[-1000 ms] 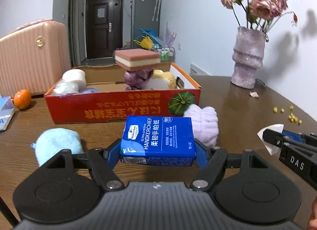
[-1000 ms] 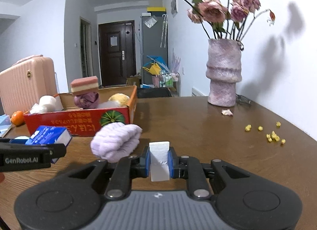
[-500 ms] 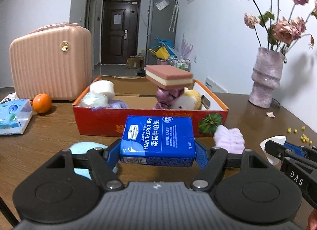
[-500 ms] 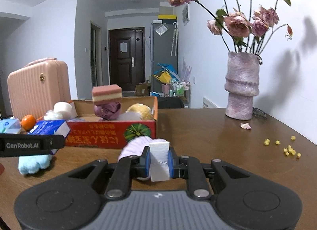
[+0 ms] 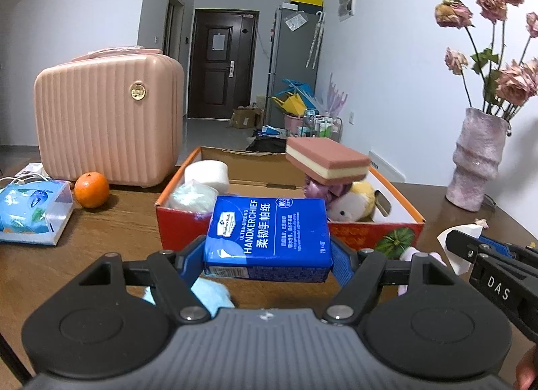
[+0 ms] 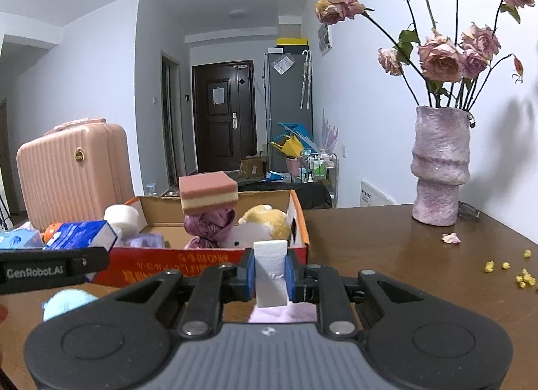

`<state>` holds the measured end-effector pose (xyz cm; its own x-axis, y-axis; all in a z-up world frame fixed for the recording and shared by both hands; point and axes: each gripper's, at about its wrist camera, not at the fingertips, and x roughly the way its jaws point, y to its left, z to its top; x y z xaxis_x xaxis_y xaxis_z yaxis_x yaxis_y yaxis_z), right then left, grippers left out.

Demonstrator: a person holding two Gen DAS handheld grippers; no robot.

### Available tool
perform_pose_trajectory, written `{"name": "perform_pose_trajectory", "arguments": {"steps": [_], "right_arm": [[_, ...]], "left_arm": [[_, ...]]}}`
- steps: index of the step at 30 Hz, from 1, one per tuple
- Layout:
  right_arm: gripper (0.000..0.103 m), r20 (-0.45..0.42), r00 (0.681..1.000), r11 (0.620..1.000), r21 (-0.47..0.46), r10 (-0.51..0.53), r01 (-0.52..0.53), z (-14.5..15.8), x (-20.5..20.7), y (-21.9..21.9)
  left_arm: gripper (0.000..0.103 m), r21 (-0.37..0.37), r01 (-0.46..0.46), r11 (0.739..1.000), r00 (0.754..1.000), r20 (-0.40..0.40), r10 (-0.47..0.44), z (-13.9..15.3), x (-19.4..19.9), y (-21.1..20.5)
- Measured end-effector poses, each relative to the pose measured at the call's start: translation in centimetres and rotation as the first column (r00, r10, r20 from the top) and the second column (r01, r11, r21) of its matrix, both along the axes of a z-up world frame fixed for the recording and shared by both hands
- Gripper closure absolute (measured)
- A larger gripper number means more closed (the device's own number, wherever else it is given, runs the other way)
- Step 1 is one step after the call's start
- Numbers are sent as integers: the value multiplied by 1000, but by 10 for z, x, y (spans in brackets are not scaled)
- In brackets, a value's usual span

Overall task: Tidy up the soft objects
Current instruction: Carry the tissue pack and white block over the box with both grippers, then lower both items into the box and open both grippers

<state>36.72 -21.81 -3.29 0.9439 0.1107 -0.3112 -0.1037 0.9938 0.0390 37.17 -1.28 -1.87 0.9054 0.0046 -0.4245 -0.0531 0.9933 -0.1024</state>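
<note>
Both grippers are loaded and in transit toward the red cardboard box [image 5: 255, 237], so the step in hand looks like the carry before the drop. The left gripper [image 5: 269, 255] pinches the blue handkerchief pack [image 5: 267, 233] across its width, the pack sitting level between the blue pads. The right gripper [image 6: 270, 270] has its jaws pressed nearly together on a thin white foam piece [image 6: 270, 265], which stands upright between them.

The box lies just ahead of both grippers, already crowded: a pink-and-cream sponge [image 5: 328, 161] perched on a purple cloth bundle [image 6: 208, 225], a plush toy [image 6: 264, 225], a white roll [image 5: 206, 171]. A light blue soft item [image 6: 65, 301] and a lilac one [image 6: 284, 314] lie on the table below the grippers (the lilac one mostly hidden, so its shape is hard to judge).

The next move likely calls for lifting each load over the near wall and releasing it in a free gap, clear of the precarious sponge.
</note>
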Motion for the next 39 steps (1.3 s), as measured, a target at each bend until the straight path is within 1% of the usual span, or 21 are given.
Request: {"name": "perform_pose_trajectory", "arguments": {"steps": [14, 21, 29, 33, 39], "right_arm": [[85, 1, 1000, 1000, 28, -1, 1, 0, 54, 19], [85, 10, 1000, 1000, 16, 3, -3, -1, 81, 27], [85, -1, 1000, 1000, 3, -13, 13, -1, 116, 29], [85, -12, 1000, 1000, -15, -16, 16, -4, 130, 32], [85, -22, 1000, 999, -45, -11, 10, -8, 145, 38]], "left_arm": [[29, -18, -48, 999, 999, 16, 49, 5, 42, 25], [29, -20, -60, 998, 998, 14, 60, 4, 70, 29], [29, -12, -65, 998, 998, 1, 65, 1, 102, 28], [29, -18, -67, 998, 998, -2, 67, 0, 116, 31], [29, -6, -68, 998, 998, -8, 68, -3, 133, 29]]}}
